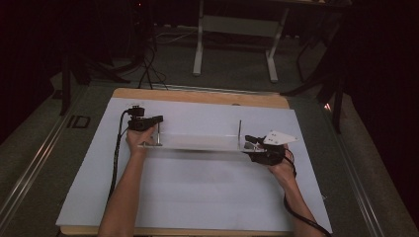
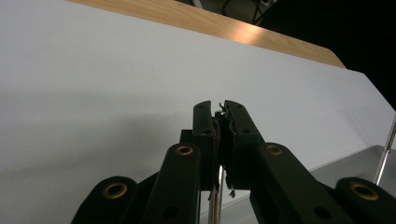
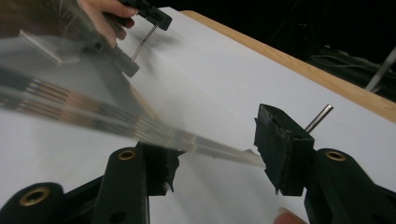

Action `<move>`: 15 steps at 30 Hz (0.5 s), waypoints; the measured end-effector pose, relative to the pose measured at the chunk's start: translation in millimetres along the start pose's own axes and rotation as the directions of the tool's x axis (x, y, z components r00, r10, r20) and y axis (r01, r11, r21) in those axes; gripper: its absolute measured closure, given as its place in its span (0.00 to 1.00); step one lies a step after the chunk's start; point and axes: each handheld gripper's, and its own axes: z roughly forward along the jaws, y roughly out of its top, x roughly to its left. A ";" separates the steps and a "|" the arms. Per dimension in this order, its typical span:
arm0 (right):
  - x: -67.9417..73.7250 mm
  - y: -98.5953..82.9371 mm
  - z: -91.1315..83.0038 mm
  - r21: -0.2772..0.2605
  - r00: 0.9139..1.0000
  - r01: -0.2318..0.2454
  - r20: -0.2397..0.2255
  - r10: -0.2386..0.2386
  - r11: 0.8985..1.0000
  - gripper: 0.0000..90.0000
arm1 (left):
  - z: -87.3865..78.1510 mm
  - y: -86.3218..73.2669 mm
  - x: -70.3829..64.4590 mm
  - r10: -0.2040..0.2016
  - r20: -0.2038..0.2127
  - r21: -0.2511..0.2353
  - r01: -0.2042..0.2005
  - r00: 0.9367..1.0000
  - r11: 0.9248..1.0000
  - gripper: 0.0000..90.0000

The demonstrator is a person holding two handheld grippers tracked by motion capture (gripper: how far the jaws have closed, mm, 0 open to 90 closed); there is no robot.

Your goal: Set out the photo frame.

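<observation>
High view: clear acrylic plate with upright metal rods [image 1: 197,142], mid-tabletop; left gripper [image 1: 144,123] fingers pinch its left rod, right gripper [image 1: 255,143] fingers spread around its right edge.

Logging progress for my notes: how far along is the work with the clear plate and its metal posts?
Done: the left claw is shut on the left post. In hand: the right claw straddles the right end of the clear plate, jaws apart; a firm grip can't be confirmed. Left: probably gripping it and moving it over the white sheet.
</observation>
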 end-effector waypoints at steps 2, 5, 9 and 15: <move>2.5 1.2 2.3 -0.006 1.000 0.018 -0.009 -0.018 1.000 0.56 | -0.2 0.0 -0.3 0.002 -0.002 0.001 -0.002 1.000 1.000 0.93; 3.1 3.0 4.6 0.003 1.000 0.007 -0.014 -0.007 1.000 0.55 | -0.1 0.1 -0.1 0.001 -0.002 0.001 -0.001 1.000 1.000 0.93; 1.0 2.4 4.2 0.000 0.999 -0.023 -0.034 0.022 1.000 0.55 | -0.1 0.4 0.6 -0.005 0.007 0.005 0.005 1.000 1.000 0.93; 0.7 2.8 4.0 0.012 0.999 -0.023 -0.041 0.023 1.000 0.55 | -2.9 0.1 1.4 0.035 -0.007 0.004 -0.035 0.999 0.999 0.85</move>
